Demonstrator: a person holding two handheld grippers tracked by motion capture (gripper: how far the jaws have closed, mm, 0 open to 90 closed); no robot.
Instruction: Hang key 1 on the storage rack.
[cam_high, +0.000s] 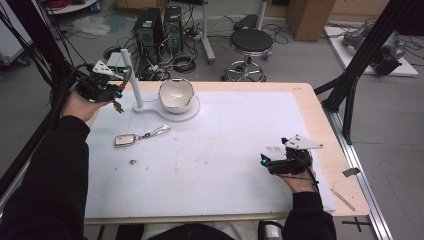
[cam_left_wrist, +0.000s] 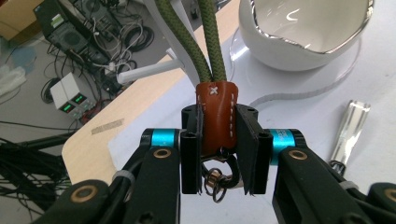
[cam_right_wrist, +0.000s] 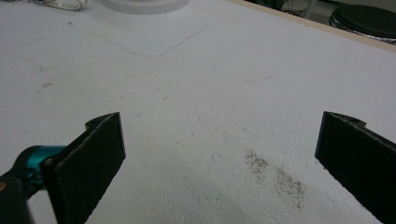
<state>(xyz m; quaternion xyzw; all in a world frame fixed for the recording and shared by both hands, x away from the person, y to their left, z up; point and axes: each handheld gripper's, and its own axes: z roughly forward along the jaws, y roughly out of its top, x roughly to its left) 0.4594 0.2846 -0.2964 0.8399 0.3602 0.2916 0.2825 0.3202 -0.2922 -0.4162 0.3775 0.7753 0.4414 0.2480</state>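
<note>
Lab, computer towers (cam_high: 159, 26), cable tangles (cam_high: 181, 62), bench power supply (cam_left_wrist: 70, 94), stool (cam_high: 250, 42)

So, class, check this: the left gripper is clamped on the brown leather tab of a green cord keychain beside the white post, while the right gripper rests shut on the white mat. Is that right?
One thing is wrong: the right gripper is open, not shut. The right gripper view shows its jaws standing far apart over the white mat with nothing between them. The rest holds: the left gripper is clamped on the brown leather tab beside the white post.

White bowl (cam_high: 176, 94), metal keychain (cam_high: 141, 136)
</note>
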